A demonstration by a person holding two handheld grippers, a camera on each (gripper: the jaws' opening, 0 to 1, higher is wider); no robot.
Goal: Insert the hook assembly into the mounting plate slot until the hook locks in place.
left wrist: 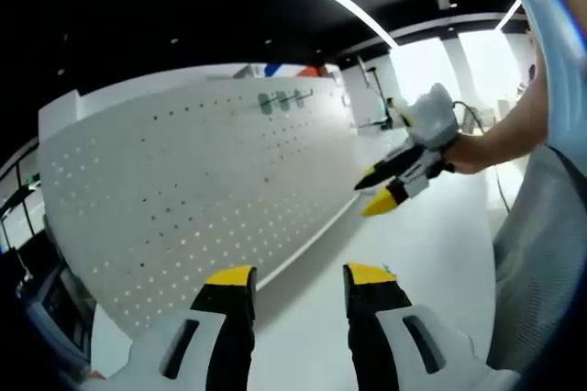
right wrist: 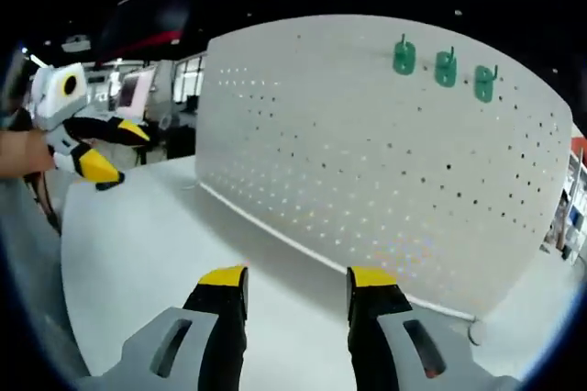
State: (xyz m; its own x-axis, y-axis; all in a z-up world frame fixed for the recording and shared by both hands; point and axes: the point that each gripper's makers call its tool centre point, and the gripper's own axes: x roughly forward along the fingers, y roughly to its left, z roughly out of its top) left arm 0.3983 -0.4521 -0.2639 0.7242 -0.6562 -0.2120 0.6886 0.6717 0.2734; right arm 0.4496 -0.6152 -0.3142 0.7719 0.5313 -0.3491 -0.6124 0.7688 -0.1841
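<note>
1. Left gripper view: the left gripper (left wrist: 300, 273) has its yellow-tipped jaws apart and empty over the white tabletop (left wrist: 413, 253), free to fetch a hook. The right gripper (left wrist: 383, 191) comes in from the right; I cannot tell its gap here.

2. Right gripper view: the right gripper's jaws stand apart, empty. Three green hook assemblies (right wrist: 446, 68) already hang high on the white perforated mounting plate (right wrist: 367, 161), backs to it, prongs pointing up and outward.

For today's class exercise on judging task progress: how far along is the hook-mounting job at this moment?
Looks done: three green hooks already hang in a row near the top of the white pegboard. In hand: nothing; the left gripper and right gripper both stand open and empty above the white table, apart from the board. Left: whether another hook remains to insert cannot be told; no loose one is seen here.
</note>
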